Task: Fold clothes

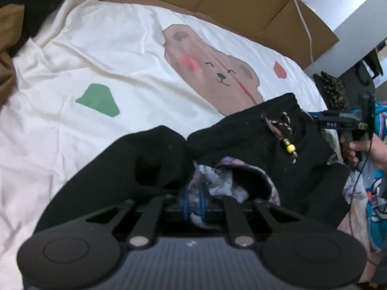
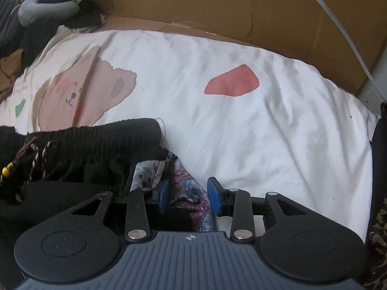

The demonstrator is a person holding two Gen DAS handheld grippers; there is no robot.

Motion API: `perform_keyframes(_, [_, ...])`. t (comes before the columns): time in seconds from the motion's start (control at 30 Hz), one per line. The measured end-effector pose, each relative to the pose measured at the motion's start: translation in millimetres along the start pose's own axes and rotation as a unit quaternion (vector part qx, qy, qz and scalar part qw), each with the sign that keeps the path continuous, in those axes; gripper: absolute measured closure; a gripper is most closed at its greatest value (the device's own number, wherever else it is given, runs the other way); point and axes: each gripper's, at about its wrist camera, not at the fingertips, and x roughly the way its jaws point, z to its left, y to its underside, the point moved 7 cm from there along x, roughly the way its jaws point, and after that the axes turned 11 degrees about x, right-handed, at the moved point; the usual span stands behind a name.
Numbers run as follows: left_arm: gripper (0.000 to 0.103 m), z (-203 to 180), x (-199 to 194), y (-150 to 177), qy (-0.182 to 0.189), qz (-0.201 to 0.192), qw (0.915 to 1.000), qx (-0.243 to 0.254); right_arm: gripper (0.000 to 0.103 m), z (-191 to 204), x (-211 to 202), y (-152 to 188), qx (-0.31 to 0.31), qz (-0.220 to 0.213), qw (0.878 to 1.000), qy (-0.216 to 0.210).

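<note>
A black knit garment [image 1: 254, 140] with a patterned lining and a braided drawstring with yellow beads [image 1: 290, 148] lies crumpled on the bedsheet. In the left wrist view my left gripper [image 1: 193, 203] has its blue pads close together, pinching a fold of the patterned lining [image 1: 212, 178]. In the right wrist view the garment [image 2: 96, 140] sits at the left. My right gripper [image 2: 189, 194] is open, its blue pads [image 2: 214, 194] standing apart. A strip of the patterned lining [image 2: 186, 186] lies loosely between them.
A white bedsheet [image 1: 108, 55] with a bear print [image 1: 212, 72] and coloured patches covers the bed. Brown cardboard [image 2: 217, 2] and a white cable [image 1: 304, 21] stand behind it. Dark clothes [image 1: 29, 7] and a grey plush toy [image 2: 41, 2] lie at the far left. A hand [image 1: 362, 147] holds the other gripper at right.
</note>
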Motion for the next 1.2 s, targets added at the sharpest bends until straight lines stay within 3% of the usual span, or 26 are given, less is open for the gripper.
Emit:
perform_keyframes(0.3, [0.091,-5.5,16.2,3.3,-0.006,0.024,0.9994,0.025,0.062,1.9,-0.1,1.1,-0.008,-0.003,1.0,0.007])
perform_keyframes(0.57, [0.083,-15.4,21.8,-5.3,0.002,0.015,0.9991,0.04,0.062,3.5,0.4,1.8,-0.005,-0.004,1.0,0.01])
perform_keyframes(0.8, [0.079,-18.2,13.6,-14.3,0.051,-0.021,0.9984,0.014,0.062,3.7,0.8,1.8,-0.003,-0.005,1.0,0.011])
perform_keyframes(0.93, [0.059,-13.7,14.6,-19.8,0.09,-0.037,0.9946,-0.034,0.061,4.1,1.3,2.1,-0.003,-0.006,1.0,0.013])
perform_keyframes(0.97, [0.058,-12.9,18.2,-20.7,0.099,-0.037,0.9935,-0.043,0.061,4.4,1.5,2.2,-0.003,-0.006,1.0,0.013])
perform_keyframes(1.03, [0.066,-11.3,29.2,-19.9,0.116,-0.026,0.9911,-0.059,0.061,5.0,1.6,2.4,-0.003,-0.007,1.0,0.015])
perform_keyframes(1.07, [0.085,-11.3,34.4,-19.1,0.128,-0.021,0.9891,-0.069,0.061,5.2,1.4,2.6,-0.004,-0.008,1.0,0.015])
perform_keyframes(1.13, [0.091,-13.0,37.8,-19.2,0.138,-0.022,0.9872,-0.077,0.07,6.1,0.9,3.1,-0.003,-0.01,1.0,0.014])
perform_keyframes(1.2, [0.094,-15.9,35.8,-21.3,0.135,-0.032,0.9876,-0.074,0.098,7.2,-0.6,2.8,0.0,-0.012,1.0,0.006])
